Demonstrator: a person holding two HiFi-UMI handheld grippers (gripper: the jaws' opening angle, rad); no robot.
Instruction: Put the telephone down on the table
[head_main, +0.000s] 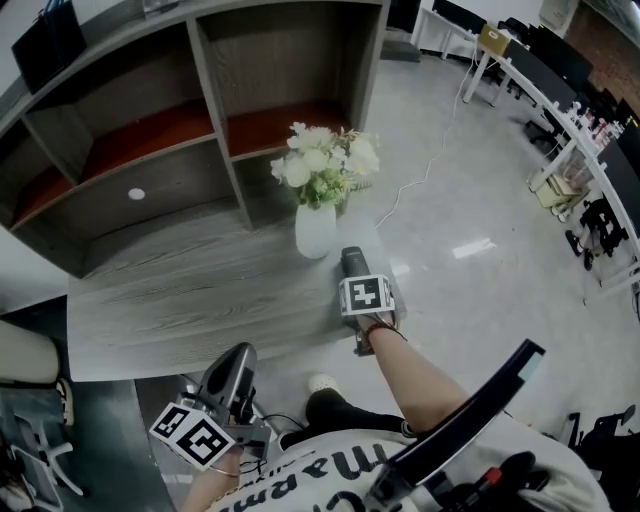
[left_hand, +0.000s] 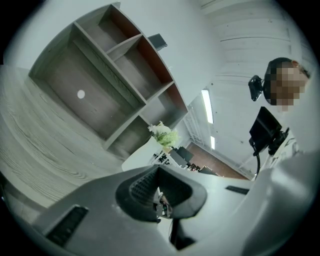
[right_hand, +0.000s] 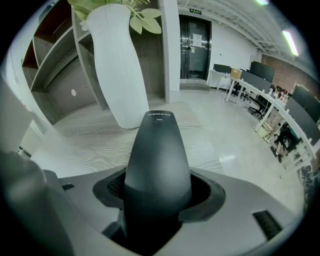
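Grey wood-grain tabletop (head_main: 180, 300) fills the middle of my head view, with an open shelving unit (head_main: 200, 110) standing along its far edge and a glossy floor (head_main: 480, 200) running off past its right edge toward rows of desks (head_main: 560, 100). Near the tabletop's right edge I see a white vase (head_main: 315, 232) standing upright, holding white flowers (head_main: 325, 160). My right gripper (head_main: 355, 277) is at the near right corner of the tabletop, pitched steeply down, and in the right gripper view its jaws are clamped on the telephone (right_hand: 157, 160), a black tapered handset that sticks out from between the pads and points at the foot of the vase. From the head view the telephone (head_main: 352, 260) sits just beside the vase, on its near side; I cannot tell whether its tip touches the wood. My left gripper (head_main: 232, 368) hangs just off the tabletop's near edge, close to my body. In the left gripper view its pads (left_hand: 142, 187) are drawn together with nothing gripped, and it looks roughly level across the tabletop toward the shelves.
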